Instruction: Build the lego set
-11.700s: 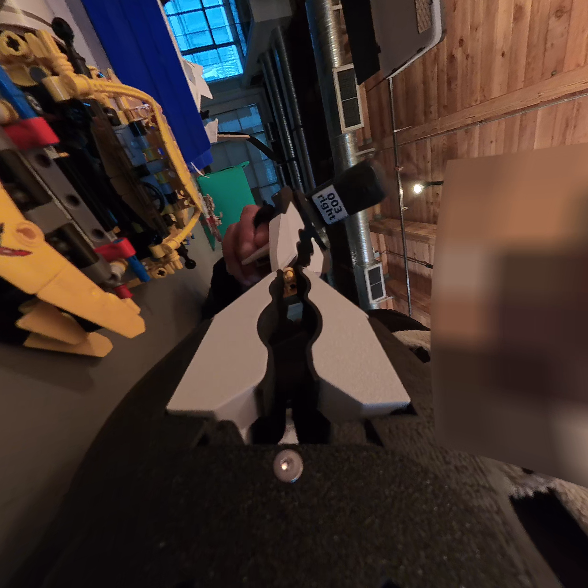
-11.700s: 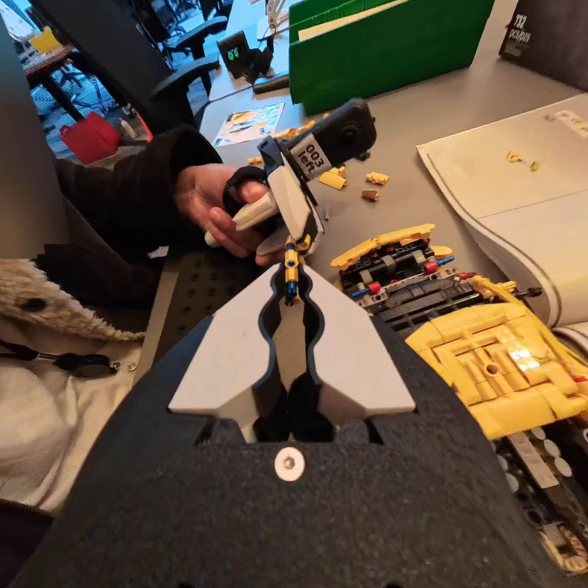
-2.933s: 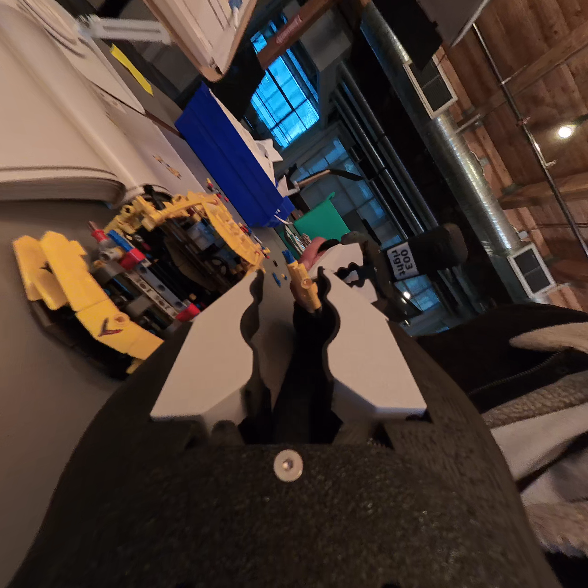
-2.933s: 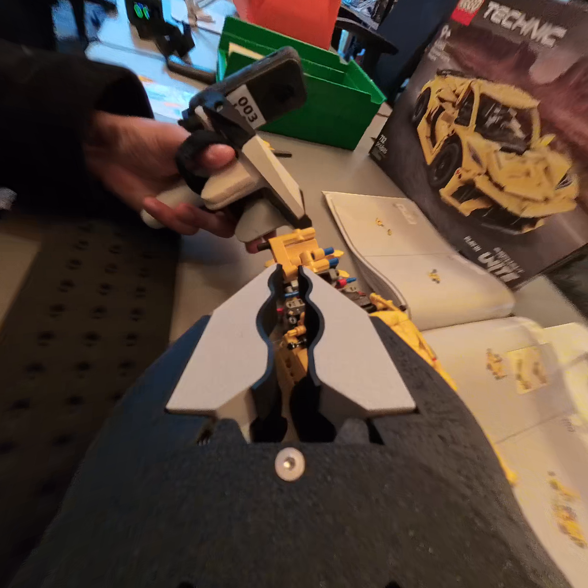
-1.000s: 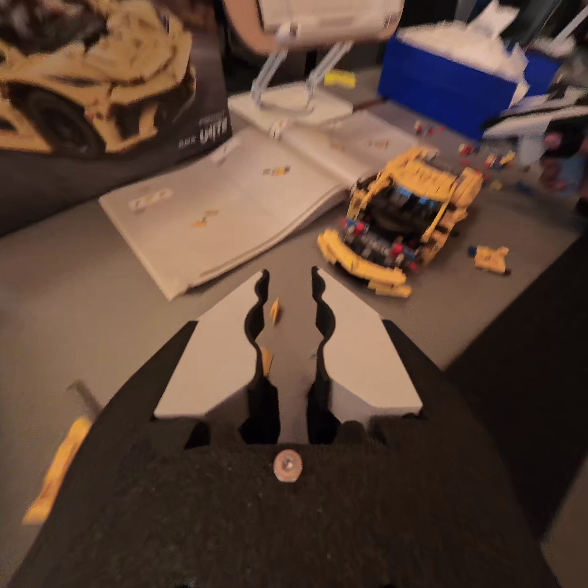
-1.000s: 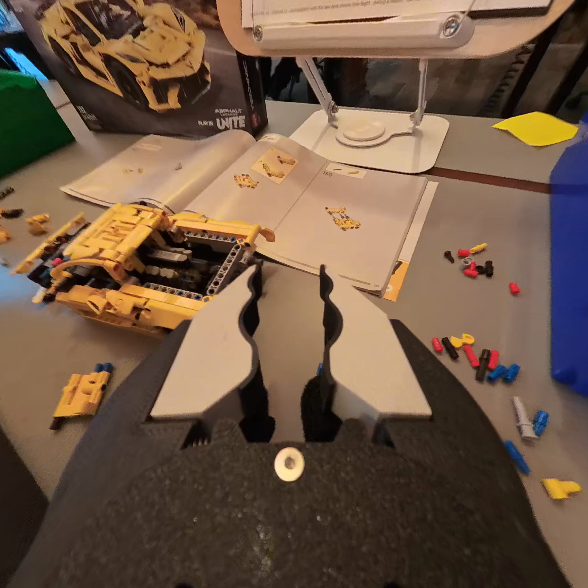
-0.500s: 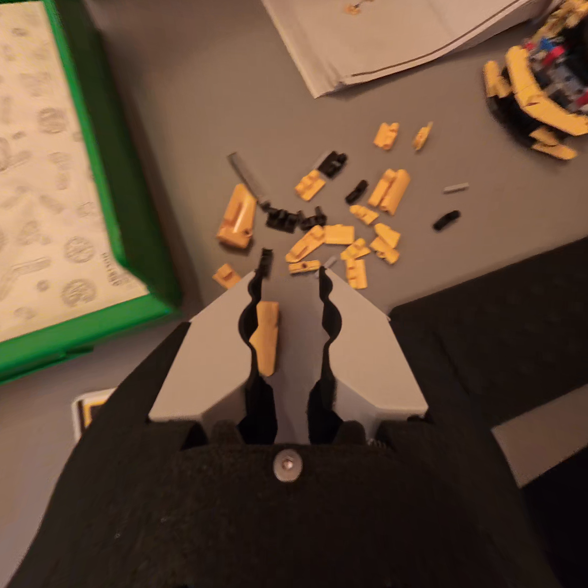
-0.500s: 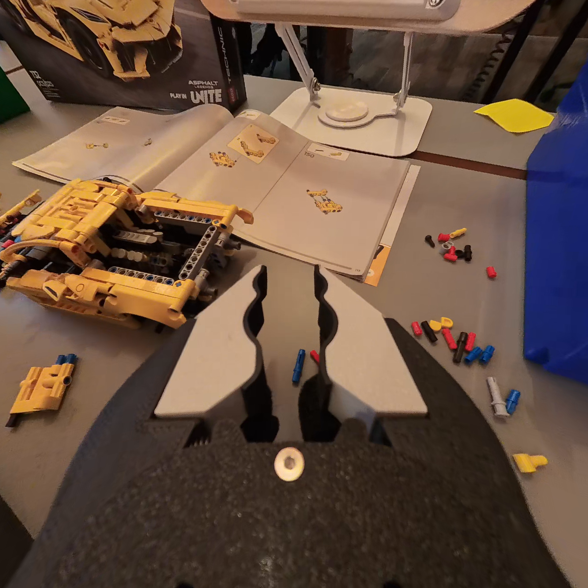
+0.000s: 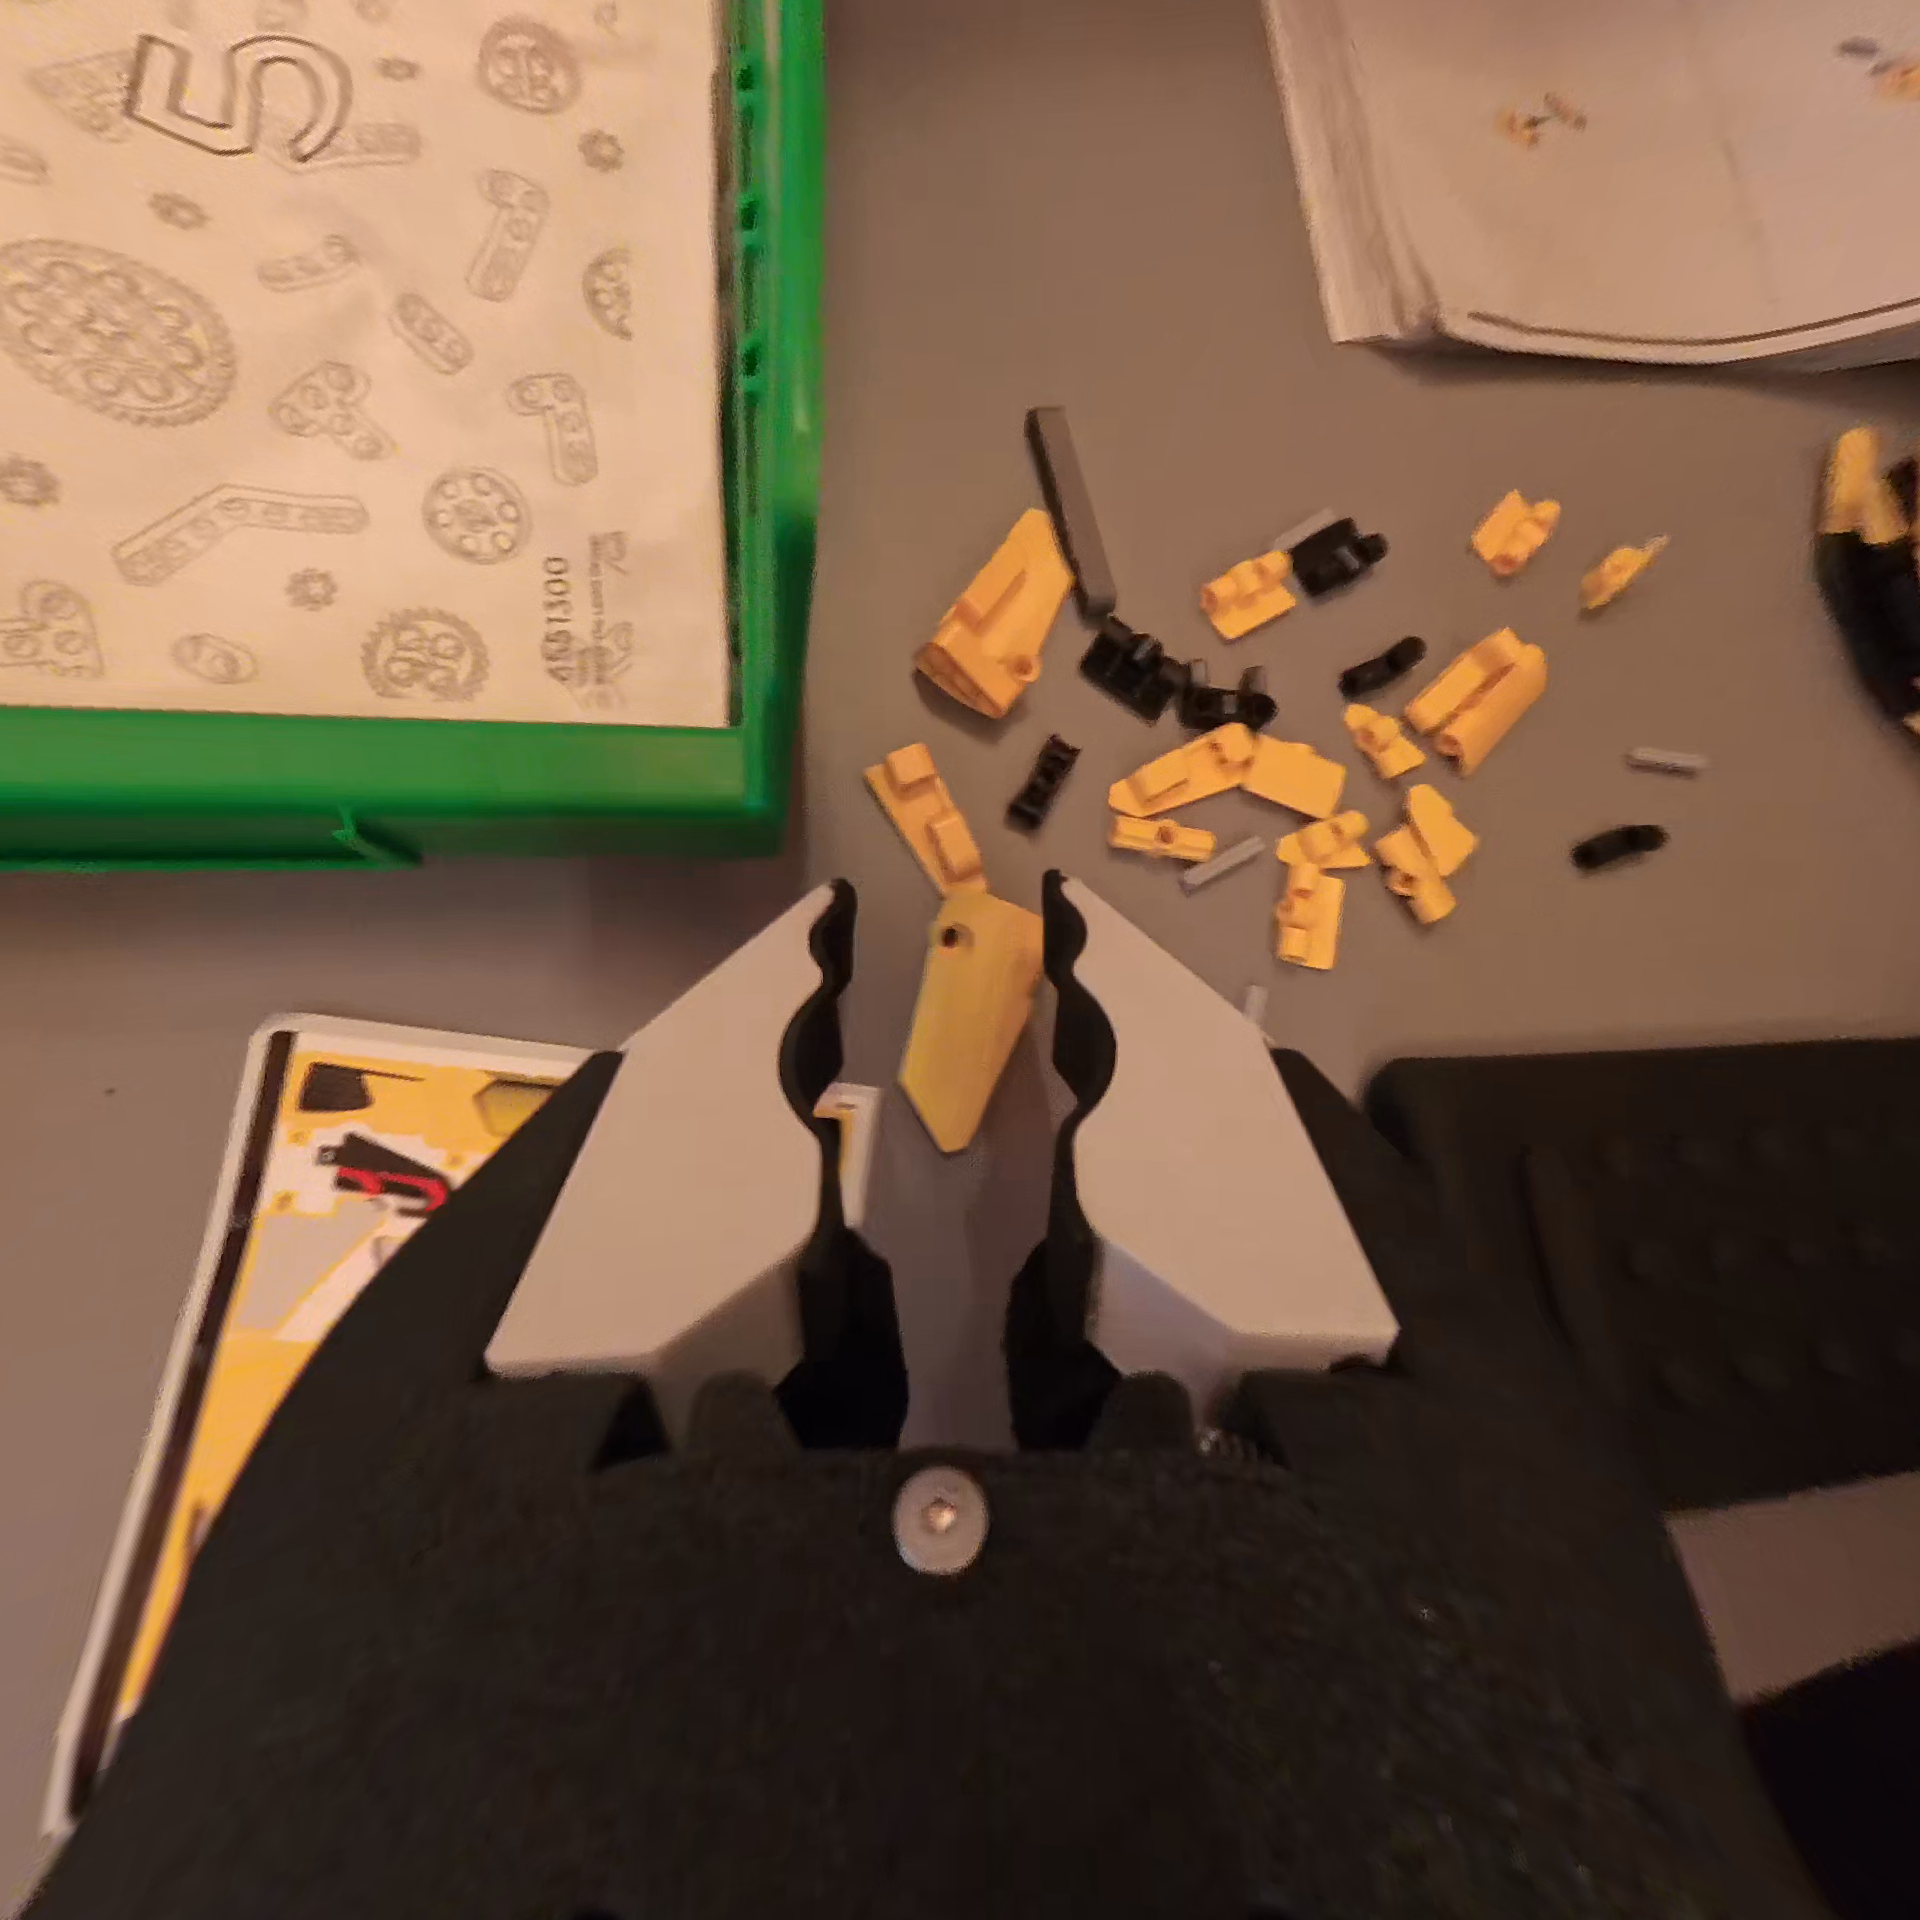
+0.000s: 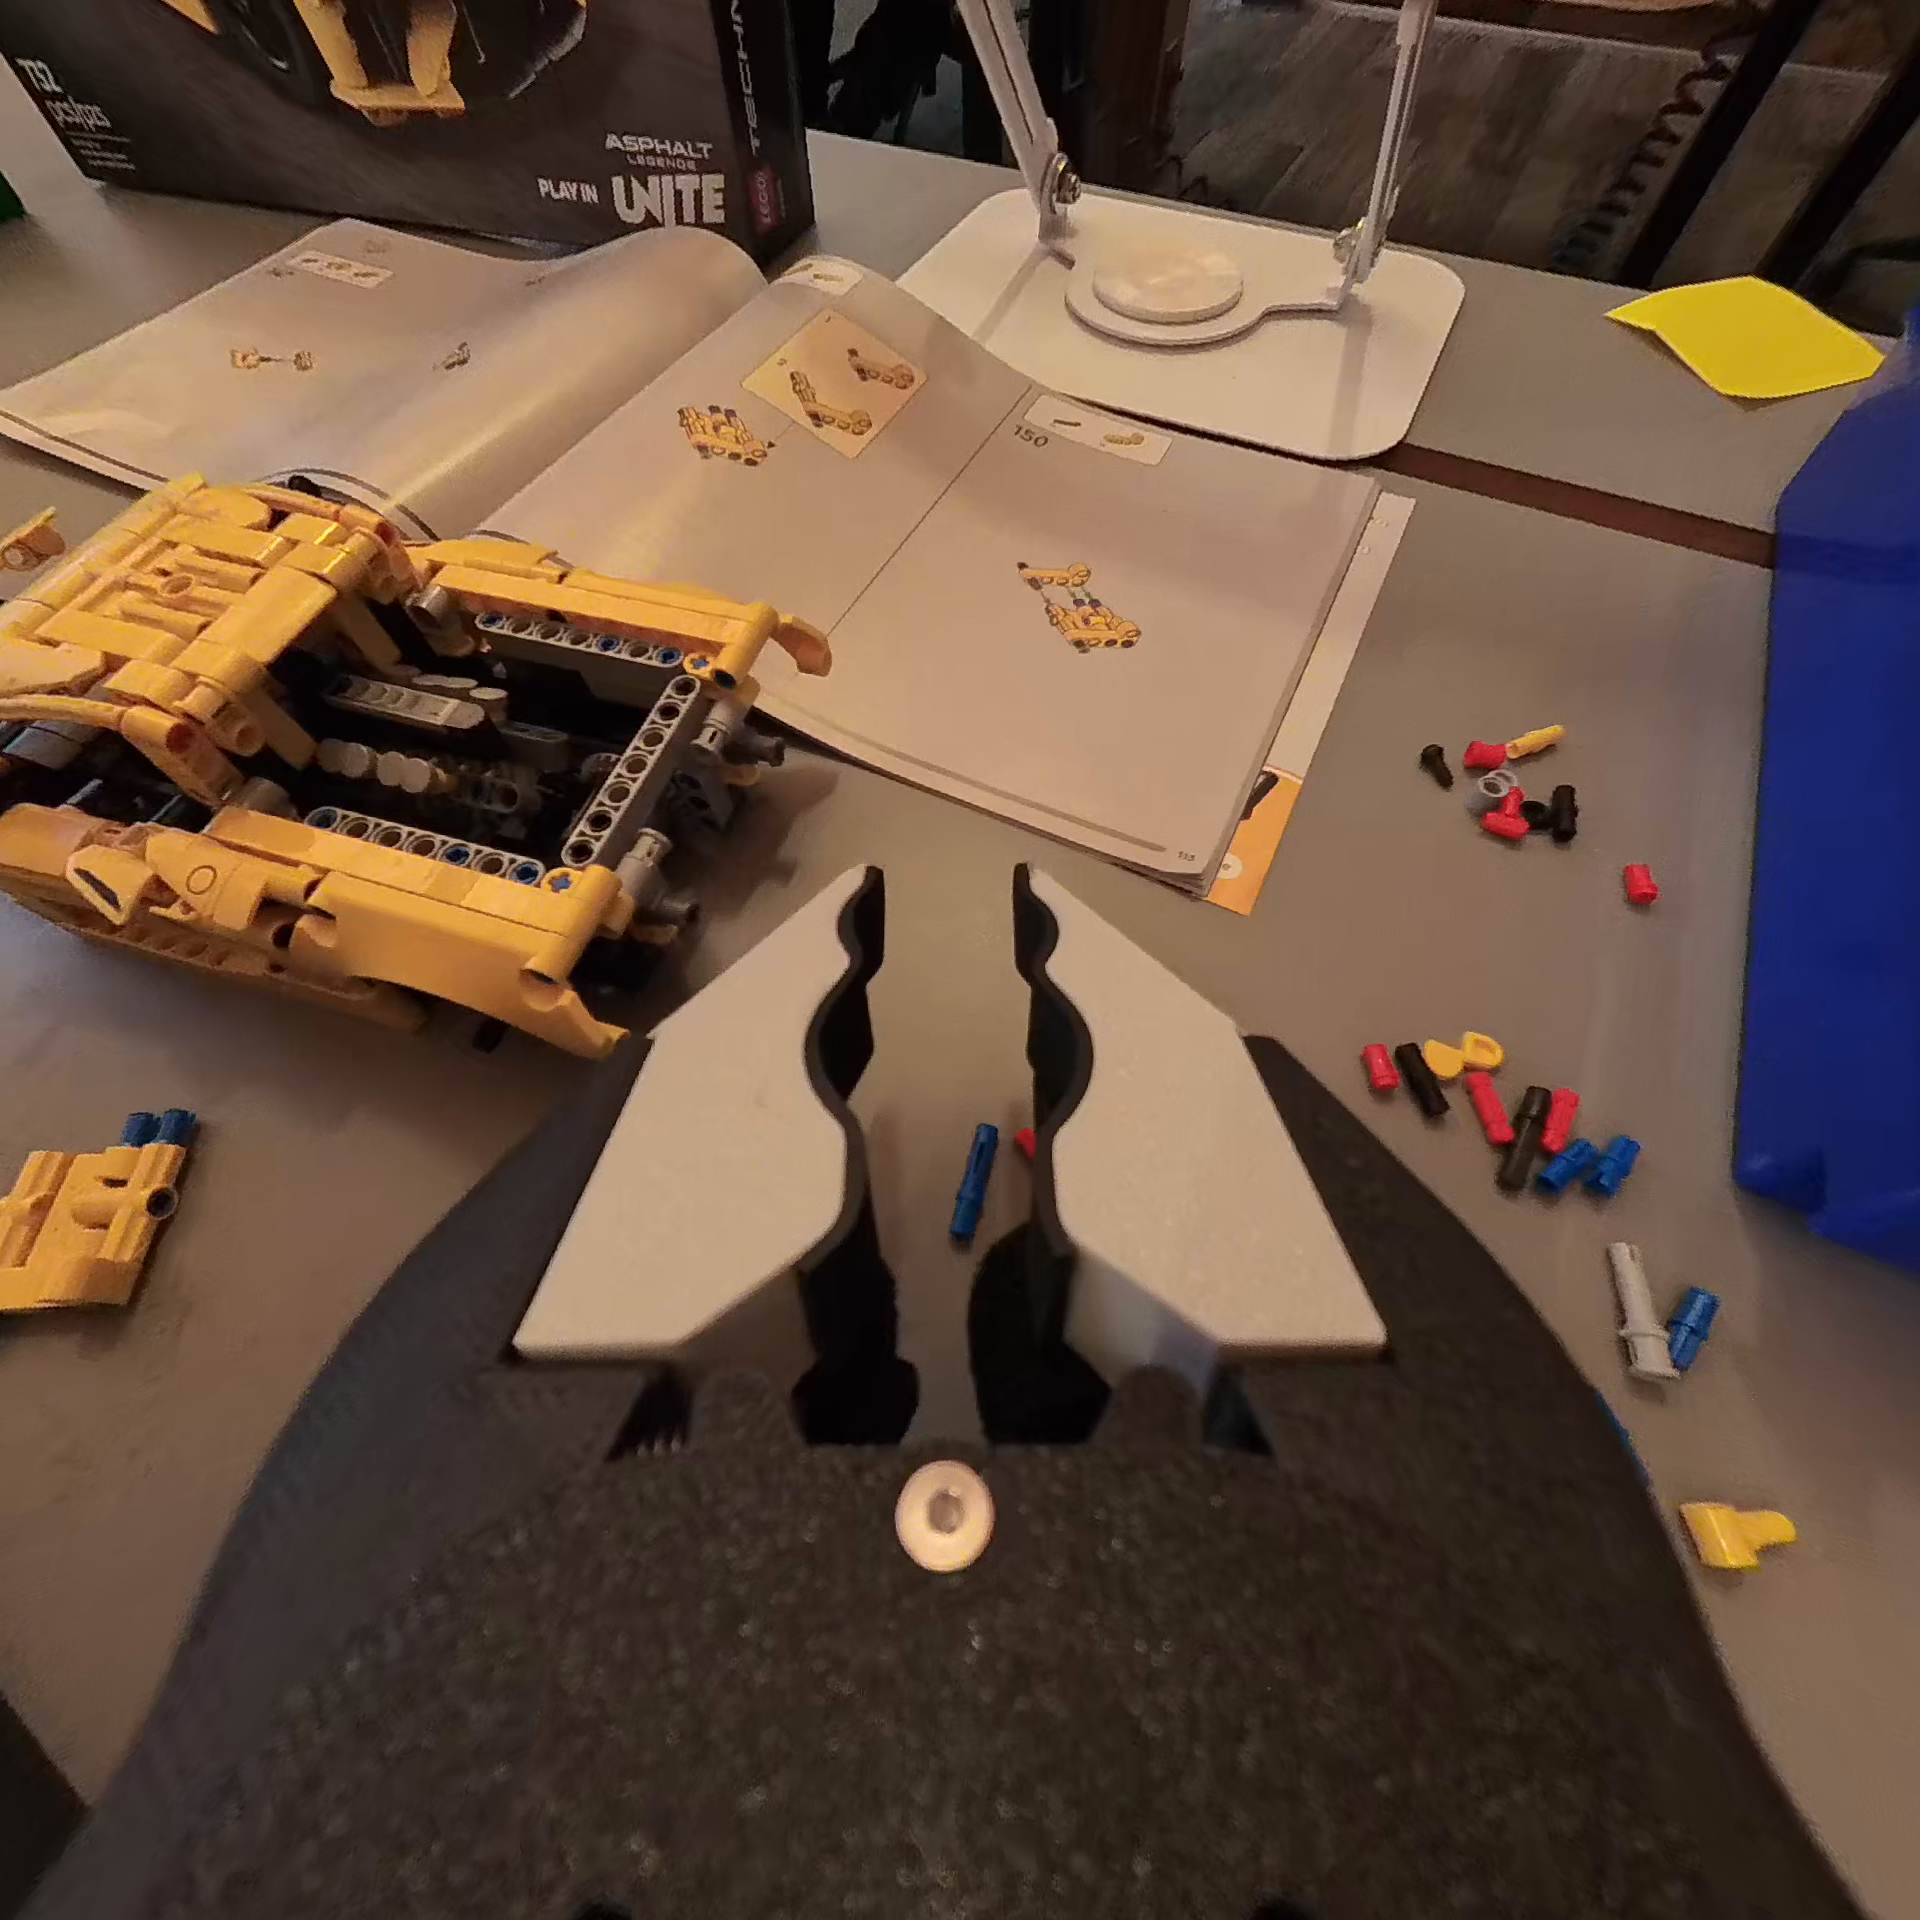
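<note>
My left gripper (image 9: 940, 894) is open and looks down on the grey table. A flat yellow panel piece (image 9: 971, 1023) lies between its fingers, close to the right one. Just beyond is a pile of loose yellow and black pieces (image 9: 1247, 727). My right gripper (image 10: 948, 878) is open and empty over the table, with a blue pin (image 10: 974, 1179) lying below the gap. The partly built yellow car (image 10: 343, 748) stands to its left. A small yellow sub-assembly with blue pins (image 10: 83, 1216) lies at the left edge.
A green bin (image 9: 769, 416) holding a printed paper bag is at the upper left, a sticker sheet (image 9: 260, 1195) at the lower left, and a black mat (image 9: 1662, 1247) to the right. The open manual (image 10: 935, 571), set box (image 10: 416, 104), lamp base (image 10: 1195, 301), blue bin (image 10: 1839, 831) and coloured pins (image 10: 1496, 1112) surround the right gripper. One gripper's finger ends stand about 60 cm off the other's. My right gripper's tips are some 6 cm from the blue pin (image 10: 974, 1179).
Both grippers let go of the small yellow sub-assembly, which now lies on the table. My left gripper swung from the car to the loose pile. My right gripper closed in slightly.
</note>
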